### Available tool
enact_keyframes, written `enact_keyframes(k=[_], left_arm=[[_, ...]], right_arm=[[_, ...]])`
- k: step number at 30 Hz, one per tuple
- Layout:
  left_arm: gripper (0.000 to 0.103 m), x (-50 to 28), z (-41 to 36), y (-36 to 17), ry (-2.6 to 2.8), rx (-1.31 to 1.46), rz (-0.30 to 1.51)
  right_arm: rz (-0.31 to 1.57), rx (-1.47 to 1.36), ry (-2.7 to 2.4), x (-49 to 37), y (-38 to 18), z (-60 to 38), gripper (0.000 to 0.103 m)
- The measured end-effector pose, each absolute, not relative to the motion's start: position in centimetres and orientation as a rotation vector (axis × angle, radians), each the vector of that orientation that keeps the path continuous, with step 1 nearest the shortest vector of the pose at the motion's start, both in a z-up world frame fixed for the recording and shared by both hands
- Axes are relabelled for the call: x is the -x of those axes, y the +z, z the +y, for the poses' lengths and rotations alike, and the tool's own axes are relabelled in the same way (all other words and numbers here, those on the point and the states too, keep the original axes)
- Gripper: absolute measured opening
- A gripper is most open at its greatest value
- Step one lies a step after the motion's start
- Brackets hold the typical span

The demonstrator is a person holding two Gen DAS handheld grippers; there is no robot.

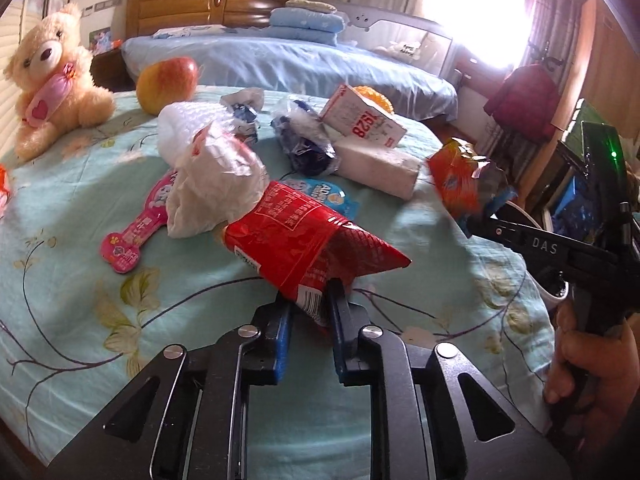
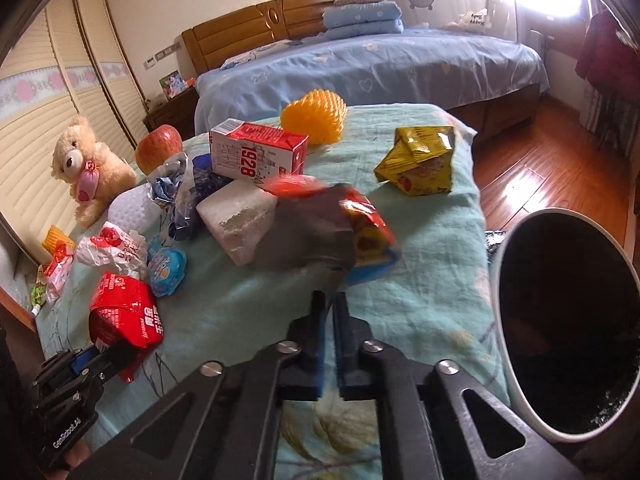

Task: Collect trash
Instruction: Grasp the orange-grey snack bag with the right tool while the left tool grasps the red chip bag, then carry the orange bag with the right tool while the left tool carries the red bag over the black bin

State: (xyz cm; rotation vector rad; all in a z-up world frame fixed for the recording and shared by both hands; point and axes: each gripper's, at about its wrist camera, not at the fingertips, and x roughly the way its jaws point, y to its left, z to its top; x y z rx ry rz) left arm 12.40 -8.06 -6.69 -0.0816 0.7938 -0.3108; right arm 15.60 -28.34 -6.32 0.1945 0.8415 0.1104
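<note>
A: Status of both grips?

B: Our left gripper (image 1: 310, 304) has its fingers clamped on the lower corner of the red snack bag (image 1: 304, 248); most of the bag lies on the bed (image 1: 80, 280). Our right gripper (image 2: 329, 300) has its fingers pressed narrow on the edge of the orange snack wrapper (image 2: 340, 224), which appears blurred and lifted off the cover.

A: How do we carry out the step well?

B: We judge the step to be transfer to the bin (image 2: 560, 320), which stands just beside the bed's near right edge, mouth open toward us. Lift each piece clear of the cover before swinging, keep the grip firm, since only a corner of each piece is held, and release only once over the mouth.

A: Clearance?

B: The route to the bin crosses bare cover. The foam block (image 2: 236, 220), milk carton (image 2: 256, 152) and yellow packet (image 2: 420, 164) lie farther in; the white crumpled bag (image 1: 216, 184) touches the red bag's far end and may drag along. The two grippers are close, so we move the right one first
</note>
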Motion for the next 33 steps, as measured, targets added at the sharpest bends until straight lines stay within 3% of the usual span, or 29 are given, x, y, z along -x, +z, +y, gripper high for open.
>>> enact_keyframes(k=[33], left_arm=[[0.014,-11.9,-21.7,-3.9,-0.593,-0.05,0.756]], right_arm=[[0.786,-0.289,-0.136,-6.9,-5.0,-39.7,0.0]])
